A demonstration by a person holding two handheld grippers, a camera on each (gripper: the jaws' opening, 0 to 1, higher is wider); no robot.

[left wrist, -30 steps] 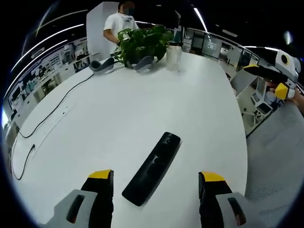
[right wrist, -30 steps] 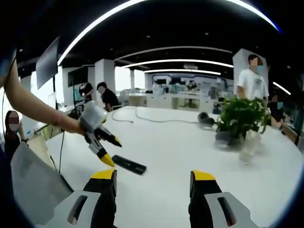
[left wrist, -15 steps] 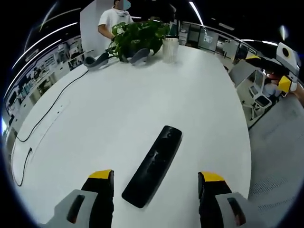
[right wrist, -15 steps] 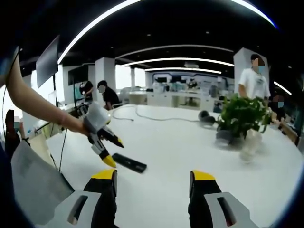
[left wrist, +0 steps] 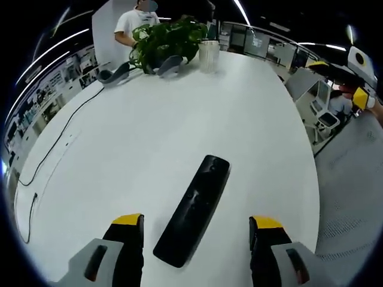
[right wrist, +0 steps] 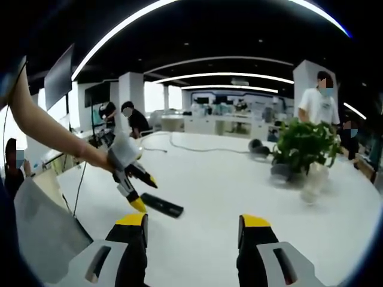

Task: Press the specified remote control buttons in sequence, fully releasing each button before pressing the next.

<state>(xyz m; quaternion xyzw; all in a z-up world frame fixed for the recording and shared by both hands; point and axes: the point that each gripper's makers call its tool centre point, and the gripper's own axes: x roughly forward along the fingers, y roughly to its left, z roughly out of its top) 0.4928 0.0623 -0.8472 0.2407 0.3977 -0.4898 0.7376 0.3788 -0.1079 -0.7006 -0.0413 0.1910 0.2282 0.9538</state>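
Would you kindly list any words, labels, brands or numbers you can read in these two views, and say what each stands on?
No text can be read in either view.
Remote: its buttons show only as dark bumps; any markings are too small and blurred.
Wall displays at the left of the left gripper view: too small to read.
Cup by the plant: no legible label.

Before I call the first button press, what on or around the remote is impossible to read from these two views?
- Remote, left gripper view: button labels too small and dark to read.
- Remote, right gripper view: its near end is hidden behind the left tool, so contact cannot be judged.
- Cup beside the plant, right gripper view: blurred, contents unclear.
- Cable, left gripper view: its end runs off the edge.
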